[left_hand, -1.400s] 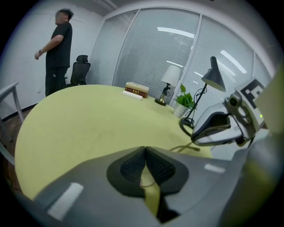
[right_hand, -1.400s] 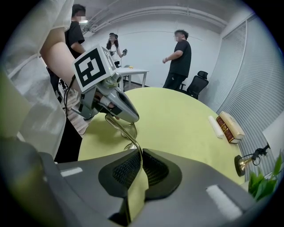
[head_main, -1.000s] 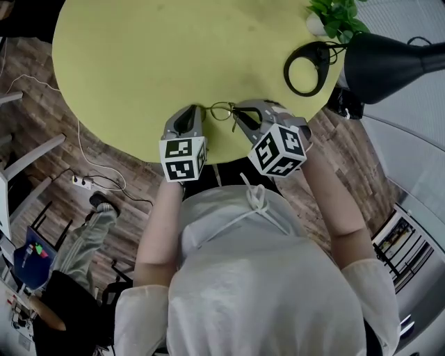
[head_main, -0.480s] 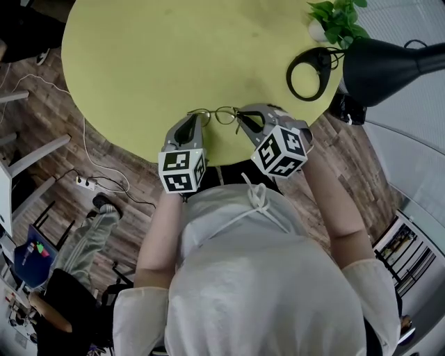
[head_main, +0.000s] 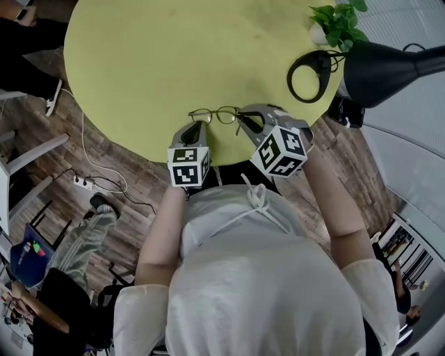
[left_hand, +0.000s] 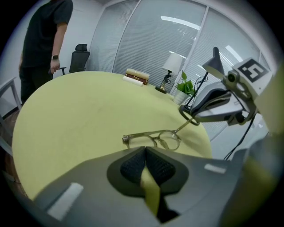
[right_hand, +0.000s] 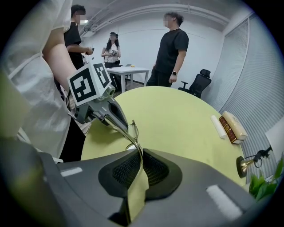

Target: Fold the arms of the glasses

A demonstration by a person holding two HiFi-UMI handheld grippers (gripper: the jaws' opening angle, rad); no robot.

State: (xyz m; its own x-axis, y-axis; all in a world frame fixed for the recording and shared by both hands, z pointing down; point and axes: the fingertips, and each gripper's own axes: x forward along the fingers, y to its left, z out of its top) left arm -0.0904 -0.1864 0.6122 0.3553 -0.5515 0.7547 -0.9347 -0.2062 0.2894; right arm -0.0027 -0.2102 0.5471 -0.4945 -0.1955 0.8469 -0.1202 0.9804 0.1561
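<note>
Two-handed at the near edge of the round yellow-green table. Pinches one thin arm of the glasses with the right gripper, pads pressed together on the wire right at the tips. Holds the left gripper just beside the frame's other end, jaws pressed together on nothing, tips pointing at the lenses. Has the front of the glasses between the two grippers, low at the tabletop; cannot tell whether touching it. Shows, farther off, a black lamp and a potted plant by the table's right edge, books on the table, and people standing beyond it.
</note>
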